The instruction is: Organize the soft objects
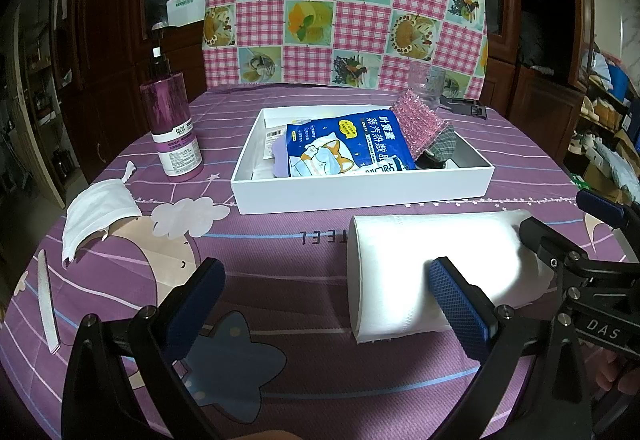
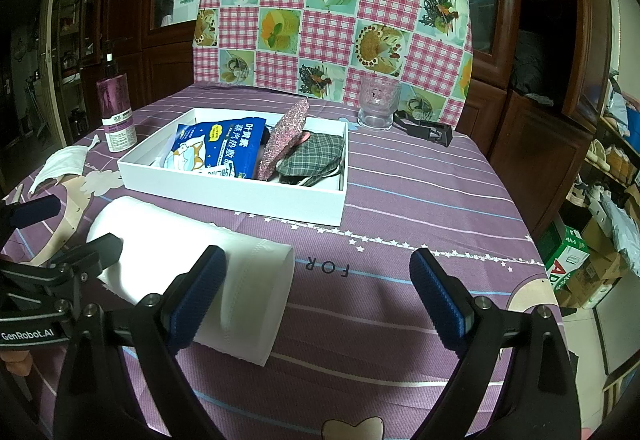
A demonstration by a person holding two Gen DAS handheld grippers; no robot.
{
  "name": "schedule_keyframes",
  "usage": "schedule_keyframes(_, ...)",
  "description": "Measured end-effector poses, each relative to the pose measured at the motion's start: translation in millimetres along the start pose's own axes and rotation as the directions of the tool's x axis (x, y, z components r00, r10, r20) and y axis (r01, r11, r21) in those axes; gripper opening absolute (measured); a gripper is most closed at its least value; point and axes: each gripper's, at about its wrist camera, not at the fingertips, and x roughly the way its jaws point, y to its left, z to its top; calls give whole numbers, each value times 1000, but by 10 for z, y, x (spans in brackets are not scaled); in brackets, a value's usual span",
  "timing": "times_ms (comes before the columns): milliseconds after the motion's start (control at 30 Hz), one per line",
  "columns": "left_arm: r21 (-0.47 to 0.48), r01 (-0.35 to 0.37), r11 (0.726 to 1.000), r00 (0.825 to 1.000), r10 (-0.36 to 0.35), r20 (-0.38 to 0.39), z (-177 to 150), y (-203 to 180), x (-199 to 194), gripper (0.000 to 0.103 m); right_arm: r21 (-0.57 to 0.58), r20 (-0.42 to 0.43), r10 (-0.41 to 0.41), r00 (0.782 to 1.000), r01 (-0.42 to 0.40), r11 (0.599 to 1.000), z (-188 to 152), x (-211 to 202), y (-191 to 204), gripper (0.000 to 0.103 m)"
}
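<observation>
A white toilet paper roll (image 1: 412, 264) (image 2: 248, 280) lies on its side on the purple tablecloth, in front of a white box (image 1: 360, 196) (image 2: 232, 200). The box holds a blue packet (image 1: 344, 144) (image 2: 220, 148), a pink glittery pad (image 1: 416, 124) (image 2: 284, 136) and a plaid cloth (image 1: 442, 146) (image 2: 316, 156). A white face mask (image 1: 96, 212) (image 2: 64, 164) lies flat at the table's left. My left gripper (image 1: 328, 300) (image 2: 70, 228) is open, its right finger in front of the roll. My right gripper (image 2: 320, 296) (image 1: 568, 220) is open too, its left finger against the roll's other side.
A purple pump bottle (image 1: 172, 124) (image 2: 116, 112) stands left of the box. Behind the box are a clear glass (image 2: 378, 104) and a black object (image 2: 428, 130). A nail file (image 1: 48, 300) lies near the left edge. A checked cloth hangs behind the table.
</observation>
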Motion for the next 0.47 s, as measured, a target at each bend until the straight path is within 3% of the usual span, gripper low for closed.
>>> schedule_keyframes(467,-34,23,999,1000,-24,-5,2,70,11,103,-1,1,0,1000,0,1000,-1,-4,-3,93)
